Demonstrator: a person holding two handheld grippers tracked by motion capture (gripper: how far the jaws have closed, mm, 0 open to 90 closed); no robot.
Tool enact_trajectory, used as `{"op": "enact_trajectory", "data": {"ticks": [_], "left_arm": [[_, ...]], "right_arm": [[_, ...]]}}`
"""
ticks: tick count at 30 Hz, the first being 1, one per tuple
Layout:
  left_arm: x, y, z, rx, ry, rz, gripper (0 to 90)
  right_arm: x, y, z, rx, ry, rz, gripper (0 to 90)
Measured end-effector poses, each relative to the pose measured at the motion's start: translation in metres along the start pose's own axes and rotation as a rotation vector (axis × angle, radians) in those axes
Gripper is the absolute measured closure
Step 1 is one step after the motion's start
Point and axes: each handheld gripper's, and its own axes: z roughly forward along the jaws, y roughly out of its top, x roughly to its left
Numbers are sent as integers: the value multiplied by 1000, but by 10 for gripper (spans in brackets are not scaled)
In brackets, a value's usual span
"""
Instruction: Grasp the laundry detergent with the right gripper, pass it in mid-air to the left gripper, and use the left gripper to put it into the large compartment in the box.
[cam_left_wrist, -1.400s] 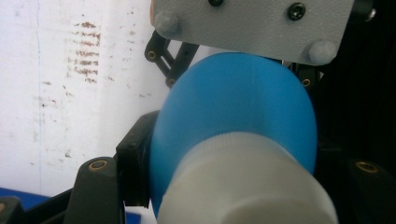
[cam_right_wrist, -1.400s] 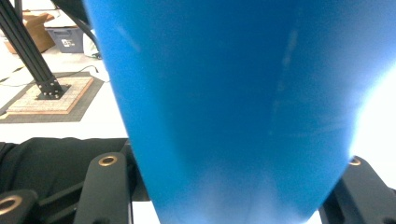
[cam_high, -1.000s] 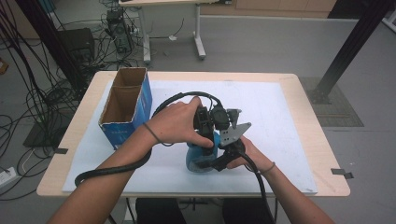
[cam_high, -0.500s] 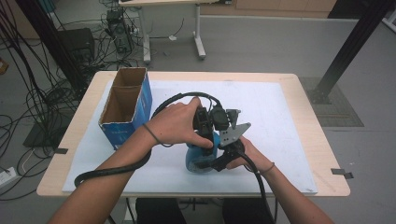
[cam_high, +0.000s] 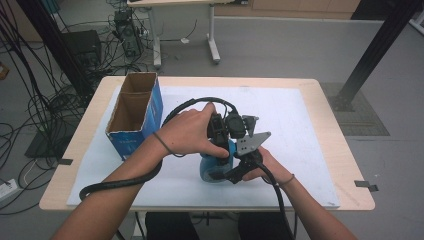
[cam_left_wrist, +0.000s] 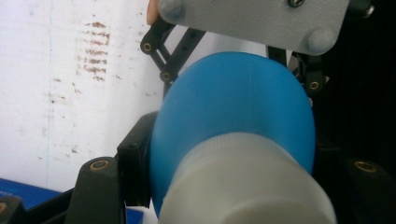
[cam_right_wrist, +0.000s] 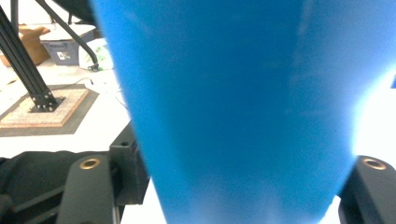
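White-covered counter (cam_high: 300, 115): open cardboard box (cam_high: 135, 112) at left. Near front centre, blue bottle (cam_high: 212, 167) with white cap (cam_left_wrist: 247, 186); left tongs (cam_high: 220, 131) pinch its cap end, right tongs (cam_high: 239, 167) pinch its body.

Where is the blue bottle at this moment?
In the high view the blue bottle is near the front middle of the white mat, held between both grippers, right of the open cardboard box.
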Motion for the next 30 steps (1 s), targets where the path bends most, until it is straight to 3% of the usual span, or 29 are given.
{"op": "enact_trajectory", "data": {"ticks": [1,2,3,4,10,19,30], "left_arm": [[0,0,0,0,0,0,368],[0,-1,0,-2,-2,-11,368],[0,-1,0,-2,-2,-11,368],[0,-1,0,-4,-1,-11,368],[0,1,0,5,-1,-16,368],[0,2,-2,7,1,-14,368],[2,1,-8,6,10,-50,367]], "right_arm": [[0,0,0,0,0,0,294],[4,-2,0,-10,-32,12,206],[4,-2,0,-10,-32,12,206],[5,-2,-1,-3,-44,31,134],[4,-10,-4,-27,-44,39,0],[3,-15,-10,-49,-42,29,1],[6,-19,-13,-45,-57,35,8]]}}
